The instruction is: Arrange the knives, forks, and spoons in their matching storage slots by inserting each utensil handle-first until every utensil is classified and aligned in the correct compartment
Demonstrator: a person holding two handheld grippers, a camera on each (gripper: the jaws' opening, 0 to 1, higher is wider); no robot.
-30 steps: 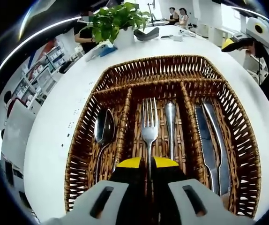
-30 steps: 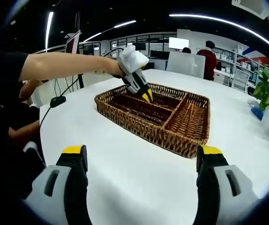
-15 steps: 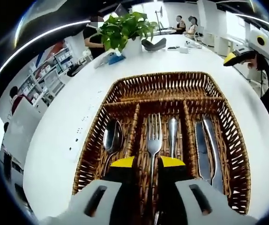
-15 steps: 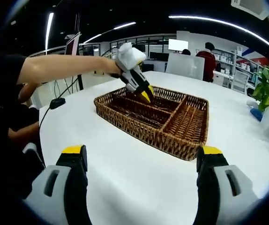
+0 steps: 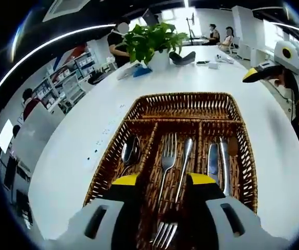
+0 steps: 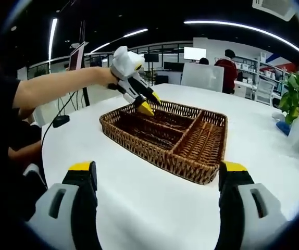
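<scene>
Left hand-held gripper (image 5: pixel 161 179) has let go of the fork (image 5: pixel 166 159) and lifted, jaws spread; fork lies mid-frame in the wicker tray (image 5: pixel 139 109). Right hand-held gripper (image 6: pixel 160 172) gapes empty.

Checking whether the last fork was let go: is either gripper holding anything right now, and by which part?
Nothing is held. The left gripper is open above the basket, with the forks lying between its fingers. The right gripper is open too.

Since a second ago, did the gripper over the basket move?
Yes. The left gripper rose and drew back from above the basket, toward its end nearest the person's arm.
</scene>
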